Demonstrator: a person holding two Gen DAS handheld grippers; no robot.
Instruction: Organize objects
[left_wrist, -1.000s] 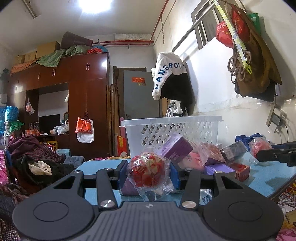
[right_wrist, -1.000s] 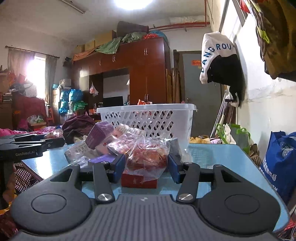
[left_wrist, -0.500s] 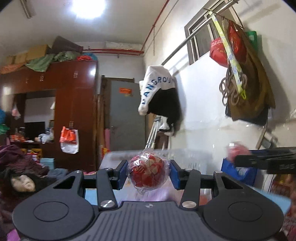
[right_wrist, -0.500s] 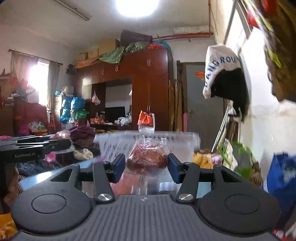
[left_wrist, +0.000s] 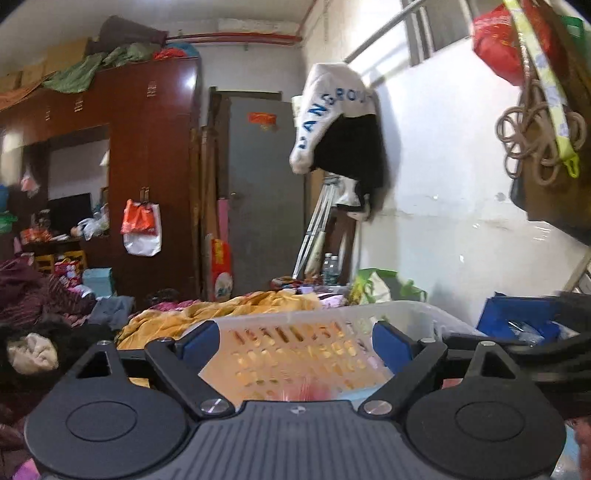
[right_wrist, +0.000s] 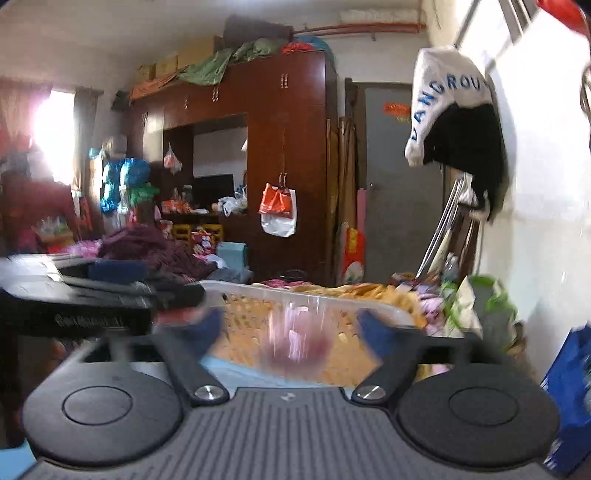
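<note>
Stood in a crowded bedroom: dark red wardrobe (left_wrist: 147, 177) along the far wall with cartons and green cloth heaped on top, grey door (left_wrist: 266, 192) to its right, white wall (left_wrist: 443, 206) on the right side hung with a white-and-black garment (left_wrist: 336, 125) and a bundle of bags and cord (left_wrist: 535, 122). Lay beyond the near edge a rumpled yellow blanket (left_wrist: 221, 314), with dark clothing (left_wrist: 33, 295) piled to the left and a blue bag (left_wrist: 524, 314) low at the right. Hovered above a white perforated laundry basket (left_wrist: 406, 314), its rim just beyond the blue pads (left_wrist: 201, 341) of the left gripper (left_wrist: 297, 341). Spread wide, those jaws, with nothing between them; showed only a pink-red blur (left_wrist: 306, 391) low inside the basket, just above the gripper body. Reached in from the right edge of that view as a dark bar, the right gripper (right_wrist: 295, 328), close beside the left. Seen from the right wrist, same basket rim running between its 2 blurred blue pads (right_wrist: 376, 332); jaws likewise parted, touching nothing. Hung smeared in the gap a bagged pink-red object (right_wrist: 299, 343), apart from both pads, over the basket; could not tell whether it rested on anything. Left open room above the basket and toward the door; closed in tight on the right by the wall and on the left by the clothing heaps.
</note>
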